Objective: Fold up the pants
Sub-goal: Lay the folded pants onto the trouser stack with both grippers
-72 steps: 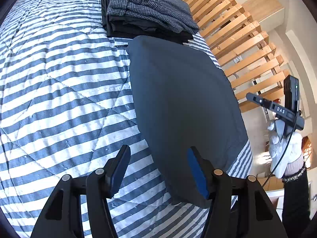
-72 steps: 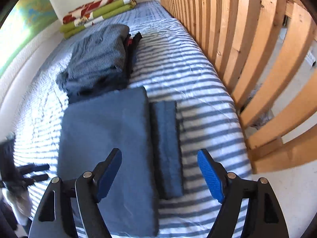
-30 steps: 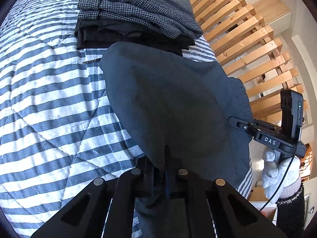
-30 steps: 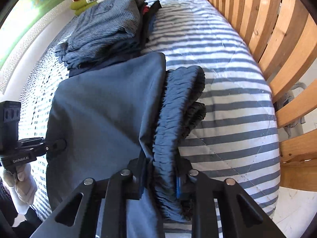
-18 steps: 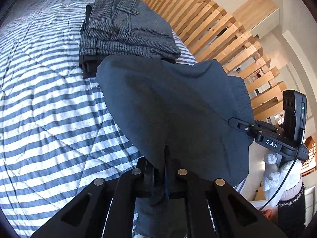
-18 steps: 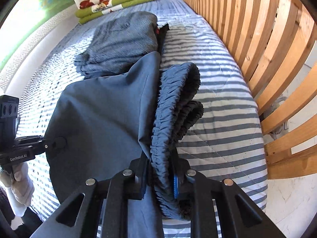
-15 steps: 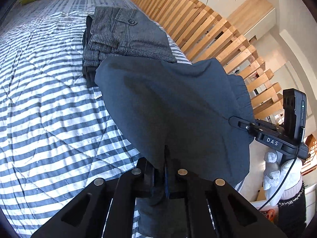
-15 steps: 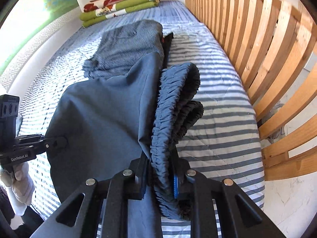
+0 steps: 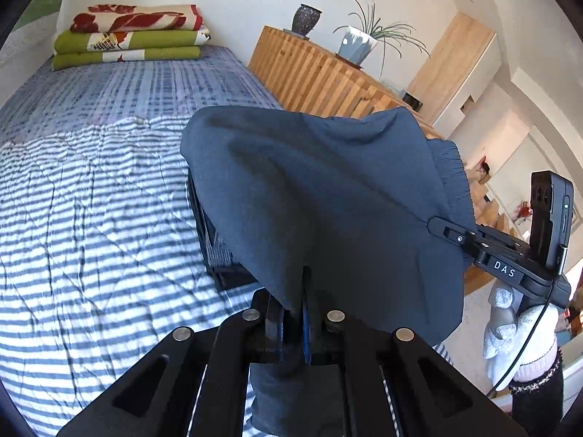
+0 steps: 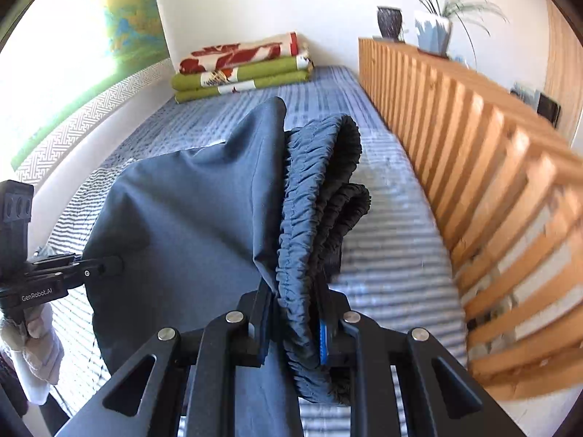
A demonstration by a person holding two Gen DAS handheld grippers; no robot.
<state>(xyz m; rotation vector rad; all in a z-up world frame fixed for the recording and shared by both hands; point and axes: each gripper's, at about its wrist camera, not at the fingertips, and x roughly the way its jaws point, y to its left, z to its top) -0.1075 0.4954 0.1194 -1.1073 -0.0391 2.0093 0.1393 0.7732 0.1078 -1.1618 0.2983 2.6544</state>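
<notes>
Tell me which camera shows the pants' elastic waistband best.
The right wrist view: the gathered waistband of the blue pants fills the centre, pinched in the right gripper. The left wrist view shows only a puckered strip at the cloth's far edge.

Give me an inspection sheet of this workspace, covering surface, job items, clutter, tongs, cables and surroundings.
Surface: striped bedspread, rumpled.
Job's things: blue pants held above the bed; elastic waistband bunched at the right tongs.
Clutter: folded blankets at the far end; a dark garment pile partly hidden under the pants.
Grippers: left tongs and right tongs both shut on the pants.
Cables: one black cable by the gloved hand.
Surroundings: wooden slat rail, vase, potted plant.
</notes>
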